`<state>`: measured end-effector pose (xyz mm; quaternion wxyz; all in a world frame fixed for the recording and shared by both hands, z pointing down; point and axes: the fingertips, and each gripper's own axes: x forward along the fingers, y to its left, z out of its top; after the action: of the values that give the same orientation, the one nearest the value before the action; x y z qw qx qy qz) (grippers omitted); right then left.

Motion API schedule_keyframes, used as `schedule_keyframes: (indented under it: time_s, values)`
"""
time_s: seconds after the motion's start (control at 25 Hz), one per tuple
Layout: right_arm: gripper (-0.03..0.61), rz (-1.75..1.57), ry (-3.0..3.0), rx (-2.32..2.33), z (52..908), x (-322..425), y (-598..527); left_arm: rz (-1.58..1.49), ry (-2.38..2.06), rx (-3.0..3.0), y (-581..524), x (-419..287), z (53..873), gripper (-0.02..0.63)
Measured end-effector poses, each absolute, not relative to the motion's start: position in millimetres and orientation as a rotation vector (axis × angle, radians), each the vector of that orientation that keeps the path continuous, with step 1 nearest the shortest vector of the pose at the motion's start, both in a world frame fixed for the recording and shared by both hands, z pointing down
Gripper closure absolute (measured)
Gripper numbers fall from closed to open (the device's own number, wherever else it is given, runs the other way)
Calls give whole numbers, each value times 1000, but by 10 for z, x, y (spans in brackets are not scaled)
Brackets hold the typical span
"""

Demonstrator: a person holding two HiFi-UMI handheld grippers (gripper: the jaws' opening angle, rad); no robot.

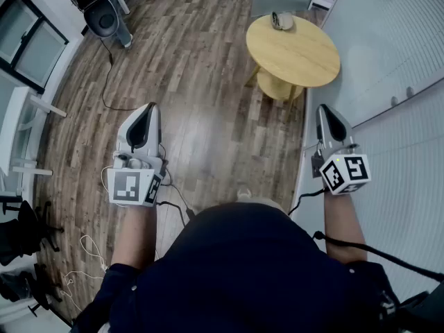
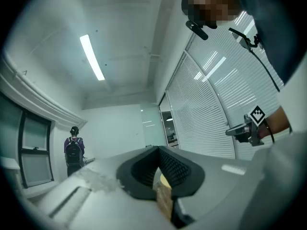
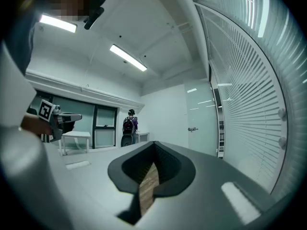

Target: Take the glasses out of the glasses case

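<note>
A small grey glasses case [image 1: 282, 21] lies at the far edge of a round wooden table [image 1: 298, 54], well ahead of me; I cannot see the glasses. My left gripper [image 1: 147, 111] is held out over the wooden floor, far short of the table, its jaws pressed together on nothing. My right gripper [image 1: 327, 111] hovers near the blinds wall, also shut and empty. In the left gripper view its jaws [image 2: 157, 150] point up into the room, with the right gripper [image 2: 247, 128] off to the side. The right gripper view shows its jaws [image 3: 153, 145] closed.
A wall of white blinds [image 1: 388, 54] runs along the right. A dark wheeled stand [image 1: 104, 12] sits at the back left, a white desk [image 1: 21, 127] at the left, and cables [image 1: 111, 96] on the floor. A person with a backpack [image 3: 129, 126] stands far off.
</note>
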<state>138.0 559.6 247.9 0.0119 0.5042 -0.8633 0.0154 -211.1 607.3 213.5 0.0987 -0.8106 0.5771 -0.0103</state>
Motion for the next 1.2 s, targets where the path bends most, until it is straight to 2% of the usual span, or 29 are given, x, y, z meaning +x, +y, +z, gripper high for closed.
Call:
schedule_keyframes:
  time_s: [0.76,1.2]
  values:
    - [569,67,-2749,1503,2826,1879,4994,-118,1736,-2362,5624,-1327,2209,609]
    - [569,100,-2732,1476,2954,1724,4534,-149,1710,-2420,5043,-1379,2347,609]
